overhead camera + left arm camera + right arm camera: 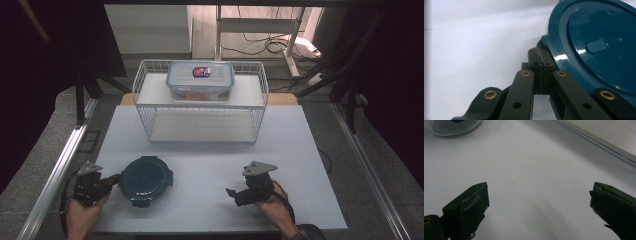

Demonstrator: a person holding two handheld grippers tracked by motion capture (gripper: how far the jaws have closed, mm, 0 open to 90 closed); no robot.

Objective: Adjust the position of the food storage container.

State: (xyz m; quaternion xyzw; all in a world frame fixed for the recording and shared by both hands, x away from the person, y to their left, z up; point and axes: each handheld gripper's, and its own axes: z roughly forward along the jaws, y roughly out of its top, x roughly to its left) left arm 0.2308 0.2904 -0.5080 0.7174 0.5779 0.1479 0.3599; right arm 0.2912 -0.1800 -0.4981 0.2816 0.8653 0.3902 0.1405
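Note:
A round dark-blue container with a clip-on lid (145,180) sits on the white table near its front left. My left gripper (118,178) lies low at the container's left edge. In the left gripper view the left gripper (540,55) has its jaws pressed together with nothing visible between them, and their tips rest against a side latch of the blue lid (599,45). My right gripper (231,193) rests on the table at the front right, pointing left. Its jaws stand wide apart over bare table in the right gripper view (539,192).
A white wire rack (200,107) stands at the back middle of the table, with a clear lidded box (200,80) on its upper shelf. Metal rails (60,165) run along both sides of the table. A chair and cables lie beyond the far edge.

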